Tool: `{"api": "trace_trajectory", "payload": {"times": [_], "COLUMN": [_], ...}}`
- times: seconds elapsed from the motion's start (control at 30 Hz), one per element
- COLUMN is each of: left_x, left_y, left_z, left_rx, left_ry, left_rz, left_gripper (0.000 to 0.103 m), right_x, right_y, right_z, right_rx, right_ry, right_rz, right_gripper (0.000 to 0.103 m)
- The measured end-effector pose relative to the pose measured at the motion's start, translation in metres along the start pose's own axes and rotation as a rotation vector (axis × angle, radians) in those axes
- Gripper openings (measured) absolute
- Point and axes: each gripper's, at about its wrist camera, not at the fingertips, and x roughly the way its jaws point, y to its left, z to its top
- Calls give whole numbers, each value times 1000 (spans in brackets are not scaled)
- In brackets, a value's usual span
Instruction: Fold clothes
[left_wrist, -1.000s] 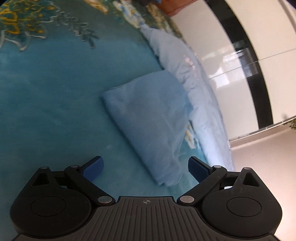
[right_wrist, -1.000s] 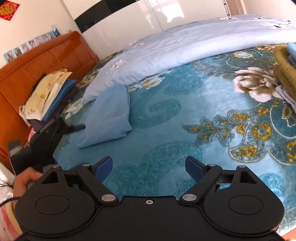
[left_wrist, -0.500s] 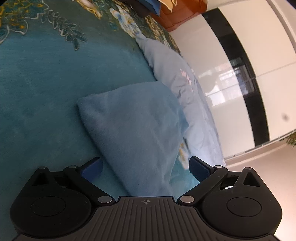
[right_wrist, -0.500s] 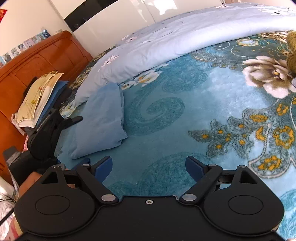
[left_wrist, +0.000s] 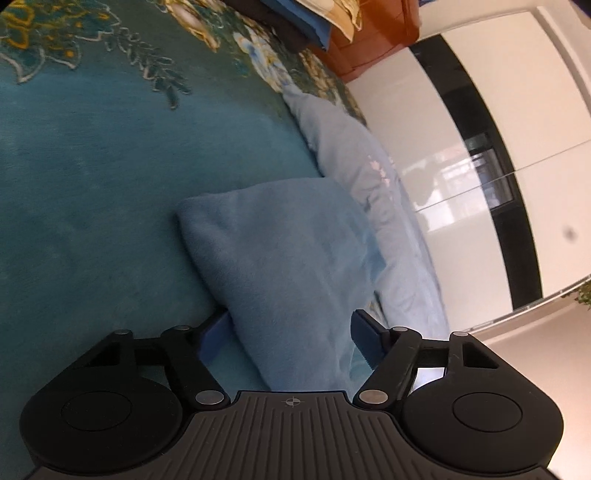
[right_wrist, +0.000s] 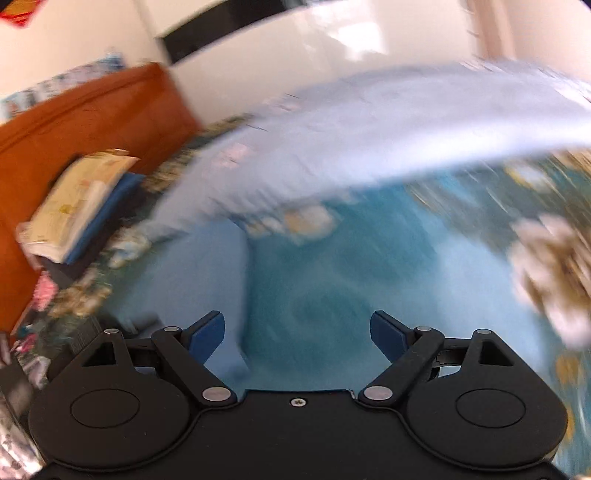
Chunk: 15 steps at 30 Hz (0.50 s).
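Observation:
A folded light-blue garment (left_wrist: 280, 258) lies on the teal floral bedspread (left_wrist: 92, 184). My left gripper (left_wrist: 288, 332) is at its near end, and its jaws are closing with that end between them. The left blue pad is half hidden behind the cloth and the right pad stands at the fabric's edge; the cloth is not visibly pinched. The right wrist view is blurred by motion. There my right gripper (right_wrist: 297, 332) hangs open over the bedspread (right_wrist: 332, 295) with nothing between its fingers. The garment (right_wrist: 192, 280) sits just beyond its left finger.
A pale blue floral duvet (left_wrist: 369, 177) is bunched along the far side of the bed (right_wrist: 369, 129). A stack of folded clothes (right_wrist: 81, 206) rests against the wooden headboard (right_wrist: 74, 122). Glossy white wardrobe doors (left_wrist: 498, 110) stand behind the bed.
My left gripper has closed in on the garment's near end and its jaws have narrowed around it. My right gripper has swung left toward the garment, blurring its view.

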Motion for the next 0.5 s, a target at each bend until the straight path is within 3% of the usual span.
{"api": "trace_trajectory", "payload": {"times": [0.13,0.23,0.33,0.5], "left_x": [-1,3,6,3], "left_y": [-12,-22,-23,-22], "left_z": [-8,-13,-19,-23], "left_rx": [-68,-85,-32,9], "left_ry": [-79,-121,-170,-197], "left_rz": [101,148,113,92], "left_gripper": [79,86,97,97], "right_x": [51,93,131,179], "right_y": [16,23,24,17], "right_z": [43,66,76,79], "right_rx": [-82,-50,-15,-30], "right_ry": [14,50,112,177], "right_rz": [122,184,245,273], "right_gripper": [85,85,85,82]}}
